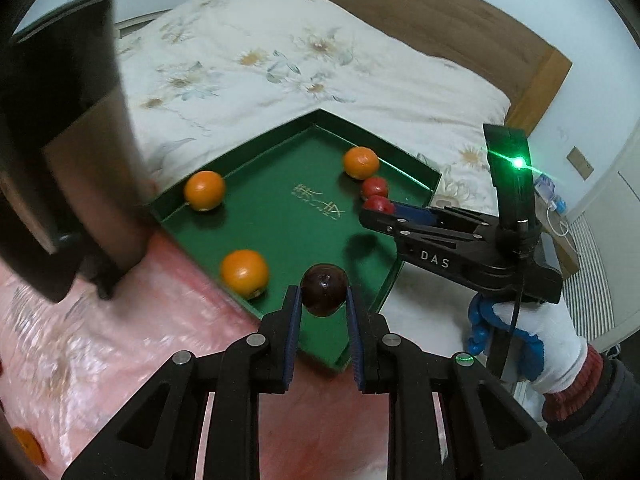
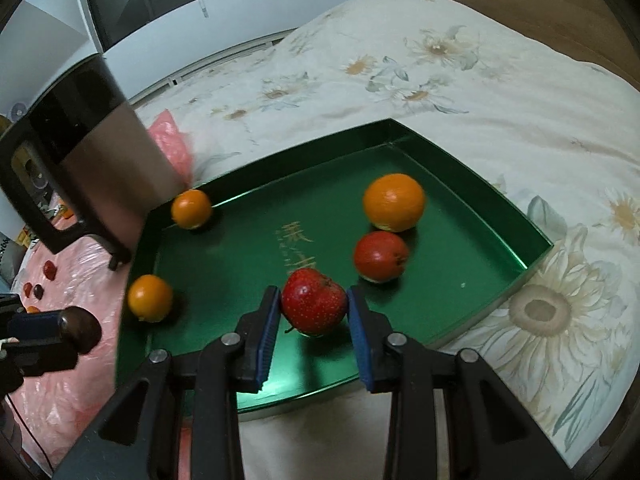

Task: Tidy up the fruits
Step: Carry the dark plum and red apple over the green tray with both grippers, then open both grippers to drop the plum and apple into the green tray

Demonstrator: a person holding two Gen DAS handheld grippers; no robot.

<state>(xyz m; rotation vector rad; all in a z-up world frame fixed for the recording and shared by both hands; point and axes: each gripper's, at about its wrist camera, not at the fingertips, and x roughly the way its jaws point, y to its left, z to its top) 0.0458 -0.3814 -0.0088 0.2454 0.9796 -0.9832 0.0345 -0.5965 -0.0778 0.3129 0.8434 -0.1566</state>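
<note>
Fruits, left wrist view: my left gripper (image 1: pixel 323 300) has its blue pads closed against a dark maroon round fruit (image 1: pixel 324 289), held over the near edge of the shallow green rectangular tray (image 1: pixel 280 216) on the flowered white bedspread (image 1: pixel 280 60); three round oranges (image 1: pixel 204 190) lie in the tray. Right wrist view: my right gripper (image 2: pixel 313 312) clamps a speckled red fruit (image 2: pixel 314 307) low over the tray floor — a second red fruit (image 2: pixel 381 256) sits just beyond, beside the largest orange (image 2: pixel 393 201).

Three oranges (image 2: pixel 394 201), red fruits (image 2: pixel 381 256) in green tray (image 2: pixel 536 258)
</note>
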